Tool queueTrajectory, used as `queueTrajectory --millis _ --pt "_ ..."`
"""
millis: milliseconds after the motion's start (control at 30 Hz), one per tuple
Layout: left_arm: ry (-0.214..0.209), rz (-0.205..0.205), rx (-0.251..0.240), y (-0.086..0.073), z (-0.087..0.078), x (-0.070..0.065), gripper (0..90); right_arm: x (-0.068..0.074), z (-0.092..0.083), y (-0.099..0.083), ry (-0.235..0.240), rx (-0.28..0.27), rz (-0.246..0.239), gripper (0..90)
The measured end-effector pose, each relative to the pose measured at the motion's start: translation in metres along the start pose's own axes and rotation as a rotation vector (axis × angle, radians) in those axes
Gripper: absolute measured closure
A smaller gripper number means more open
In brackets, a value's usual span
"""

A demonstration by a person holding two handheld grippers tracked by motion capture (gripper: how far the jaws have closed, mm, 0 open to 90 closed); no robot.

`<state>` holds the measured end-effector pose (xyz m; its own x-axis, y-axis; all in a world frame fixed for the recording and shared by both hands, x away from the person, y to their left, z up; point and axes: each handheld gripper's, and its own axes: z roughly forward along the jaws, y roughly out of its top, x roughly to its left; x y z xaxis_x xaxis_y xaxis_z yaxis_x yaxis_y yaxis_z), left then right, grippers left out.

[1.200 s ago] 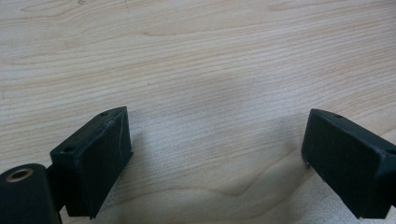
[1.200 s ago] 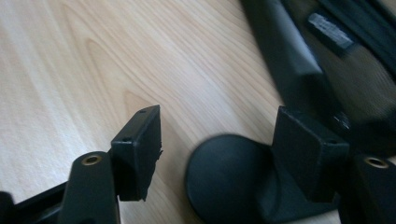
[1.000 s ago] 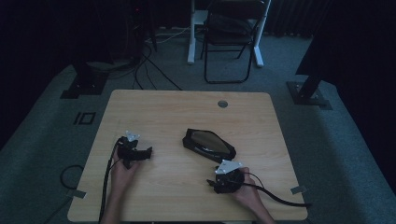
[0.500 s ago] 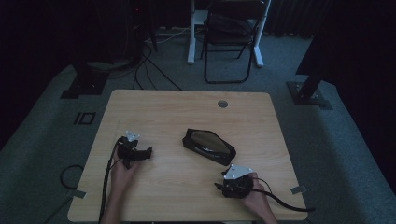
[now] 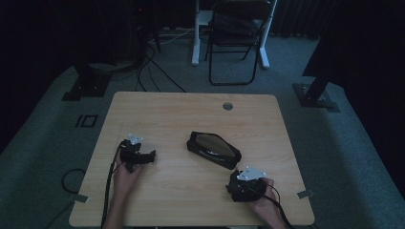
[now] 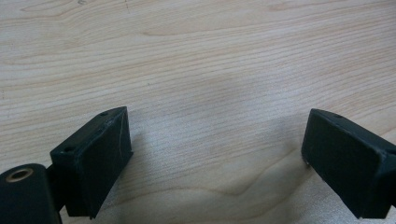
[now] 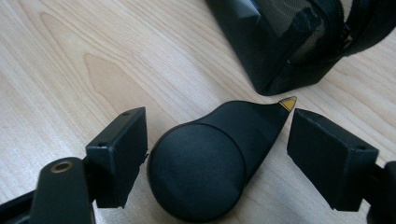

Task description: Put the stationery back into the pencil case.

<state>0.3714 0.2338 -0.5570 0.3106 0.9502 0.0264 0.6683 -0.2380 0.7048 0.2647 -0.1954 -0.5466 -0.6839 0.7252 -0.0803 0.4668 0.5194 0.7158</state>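
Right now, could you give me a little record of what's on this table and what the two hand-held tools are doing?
Surface: wooden table
Main item: black zip pouch, lying flat near the table's middle
Small item: black teardrop-shaped object with a gold tip, on the table near the pouch
Right gripper: jaws open, just widened, the teardrop object between them, pads not pressing
Left gripper: jaws open over bare wood
Background: folding chair beyond the table

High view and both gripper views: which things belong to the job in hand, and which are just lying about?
In the job:
- black pouch
- black teardrop-shaped piece with a gold tip, between the open right tongs

Lying about:
- folding chair
- floor cables
- table grommet
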Motion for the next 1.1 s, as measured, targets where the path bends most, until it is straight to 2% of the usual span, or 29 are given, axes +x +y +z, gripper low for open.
queueTrajectory --millis 33,133,233,433,567,733,833,900,967,1100 --pt "0.0 0.0 0.0 0.0 0.0 0.0 8.5 -0.001 0.001 0.0 -0.009 0.01 0.009 18.0" --pt "0.0 0.0 0.0 0.0 0.0 0.0 8.5 -0.003 0.007 0.0 0.004 0.031 0.03 17.7" --pt "0.0 0.0 0.0 0.0 0.0 0.0 8.5 -0.004 0.013 0.002 0.005 0.045 0.028 17.9" --pt "0.0 0.0 0.001 0.0 0.0 0.0 8.5 -0.003 0.014 0.002 0.005 0.054 0.021 24.4" --pt "0.0 0.0 0.0 0.0 0.0 0.0 8.5 -0.002 0.009 -0.003 0.029 0.047 0.012 32.1" --pt "0.0 0.0 0.0 0.0 0.0 0.0 8.5 0.001 0.004 -0.006 0.08 0.036 -0.04 41.0" --pt "0.0 0.0 0.0 0.0 0.0 0.0 8.5 0.005 0.005 -0.005 0.114 0.03 -0.087 41.2" --pt "0.0 0.0 0.001 0.0 0.0 0.0 8.5 0.007 0.006 -0.004 0.119 0.028 -0.114 41.2" --pt "0.0 0.0 0.0 0.0 0.0 0.0 8.5 0.006 0.007 -0.002 0.124 0.029 -0.123 41.2" --pt "0.0 0.0 0.0 0.0 0.0 0.0 8.5 0.001 0.006 -0.004 0.116 0.034 -0.102 36.1"
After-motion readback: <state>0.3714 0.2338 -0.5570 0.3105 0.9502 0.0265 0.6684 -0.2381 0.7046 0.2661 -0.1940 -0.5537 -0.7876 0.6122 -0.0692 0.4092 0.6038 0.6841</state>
